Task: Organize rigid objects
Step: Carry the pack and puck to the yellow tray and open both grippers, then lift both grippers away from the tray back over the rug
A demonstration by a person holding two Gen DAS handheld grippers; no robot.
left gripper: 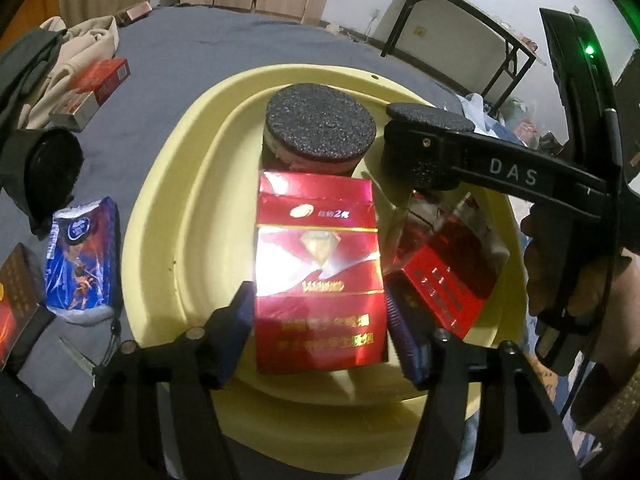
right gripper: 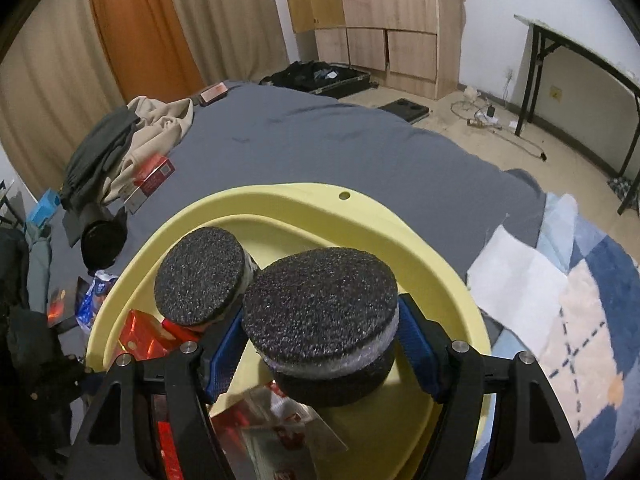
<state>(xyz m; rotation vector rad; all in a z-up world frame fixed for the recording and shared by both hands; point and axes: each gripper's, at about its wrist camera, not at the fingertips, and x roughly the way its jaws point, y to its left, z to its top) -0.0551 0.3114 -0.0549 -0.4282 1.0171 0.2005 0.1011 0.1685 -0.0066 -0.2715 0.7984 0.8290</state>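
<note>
Bracketing one red box (left jaws), one of two pucks (right); grip untellable.

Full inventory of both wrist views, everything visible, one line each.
basin: 1, pale yellow, on the grey bedspread.
black-topped round tins: 2, in basin; one between right gripper's pads.
red packs: at least 2 in basin; one between left gripper's pads.
red packs outside: 2, by the clothes.
blue tissue pack: 1, left of basin.
dark box: 1, beside tissue pack.
left gripper: around the pack.
right gripper: around the tin.
</note>
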